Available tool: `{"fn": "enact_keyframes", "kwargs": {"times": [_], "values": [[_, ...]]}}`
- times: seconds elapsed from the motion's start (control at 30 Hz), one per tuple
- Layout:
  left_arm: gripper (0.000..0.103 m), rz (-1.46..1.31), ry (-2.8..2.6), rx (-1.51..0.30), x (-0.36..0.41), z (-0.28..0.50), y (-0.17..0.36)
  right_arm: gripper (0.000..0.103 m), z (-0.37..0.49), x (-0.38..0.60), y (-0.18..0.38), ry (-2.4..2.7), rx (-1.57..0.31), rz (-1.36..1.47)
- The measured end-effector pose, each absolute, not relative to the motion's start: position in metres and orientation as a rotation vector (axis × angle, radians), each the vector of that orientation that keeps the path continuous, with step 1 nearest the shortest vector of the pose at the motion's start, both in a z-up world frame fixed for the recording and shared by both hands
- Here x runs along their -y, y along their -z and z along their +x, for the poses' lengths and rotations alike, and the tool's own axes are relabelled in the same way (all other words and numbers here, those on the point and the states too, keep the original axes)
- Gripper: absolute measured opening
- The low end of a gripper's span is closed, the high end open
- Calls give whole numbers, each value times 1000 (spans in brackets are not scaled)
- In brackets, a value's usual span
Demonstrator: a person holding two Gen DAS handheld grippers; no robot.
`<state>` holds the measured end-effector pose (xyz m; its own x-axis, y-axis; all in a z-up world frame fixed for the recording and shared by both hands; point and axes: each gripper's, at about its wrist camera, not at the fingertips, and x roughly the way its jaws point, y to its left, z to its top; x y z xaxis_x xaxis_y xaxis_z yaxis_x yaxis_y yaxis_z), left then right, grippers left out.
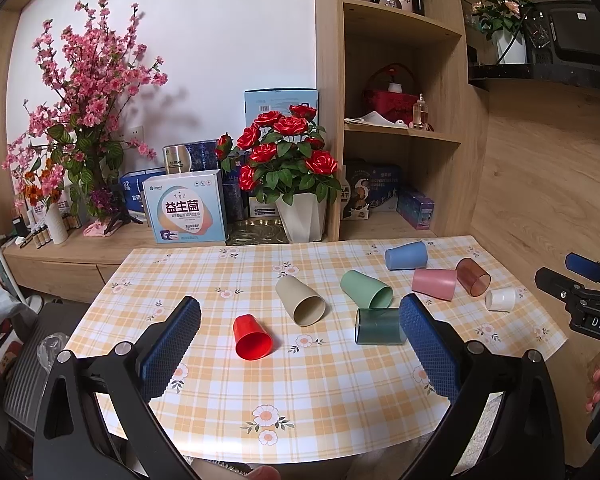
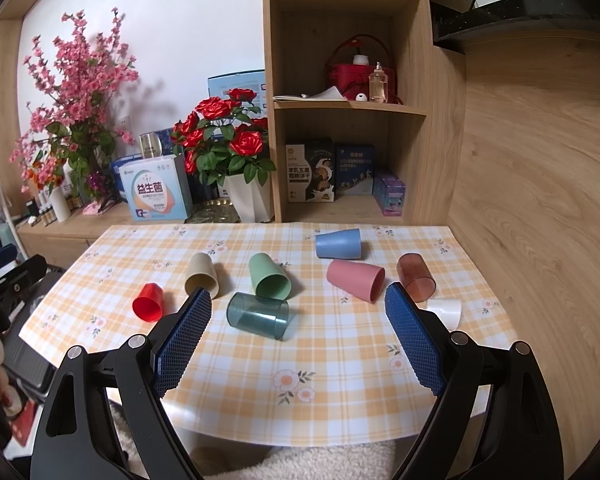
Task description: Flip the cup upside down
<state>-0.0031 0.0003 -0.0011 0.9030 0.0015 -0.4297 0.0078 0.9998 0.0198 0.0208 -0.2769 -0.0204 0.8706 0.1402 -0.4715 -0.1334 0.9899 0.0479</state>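
Several cups lie on their sides on the checked tablecloth: a red cup, beige cup, green cup, dark teal clear cup, blue cup, pink cup, brown clear cup and small white cup. My left gripper is open and empty above the table's near side. My right gripper is open and empty; it shows at the right edge of the left wrist view.
A wooden sideboard behind the table holds a pot of red roses, pink blossoms, and boxes. A wooden shelf unit stands at the back right. A wood wall runs along the right.
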Motion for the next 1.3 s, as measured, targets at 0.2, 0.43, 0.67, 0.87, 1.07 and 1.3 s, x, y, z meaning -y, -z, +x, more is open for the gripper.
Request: {"fn": "enact_keyframes", "kwargs": {"times": [0.2, 0.43, 0.67, 0.87, 1.07, 1.3], "values": [[97, 19, 5, -444, -1, -3, 0, 86, 21, 277, 20, -144, -493, 14], [97, 19, 4, -442, -2, -1, 0, 86, 20, 277, 20, -145, -492, 14], [97, 18, 3, -441, -1, -1, 0, 86, 21, 277, 20, -144, -492, 14], [97, 18, 4, -441, -2, -1, 0, 86, 19, 274, 18, -145, -493, 14], [97, 18, 5, -442, -2, -1, -1, 86, 20, 276, 19, -145, -493, 14], [97, 18, 4, -442, -4, -1, -4, 86, 21, 277, 19, -145, -493, 14]]}}
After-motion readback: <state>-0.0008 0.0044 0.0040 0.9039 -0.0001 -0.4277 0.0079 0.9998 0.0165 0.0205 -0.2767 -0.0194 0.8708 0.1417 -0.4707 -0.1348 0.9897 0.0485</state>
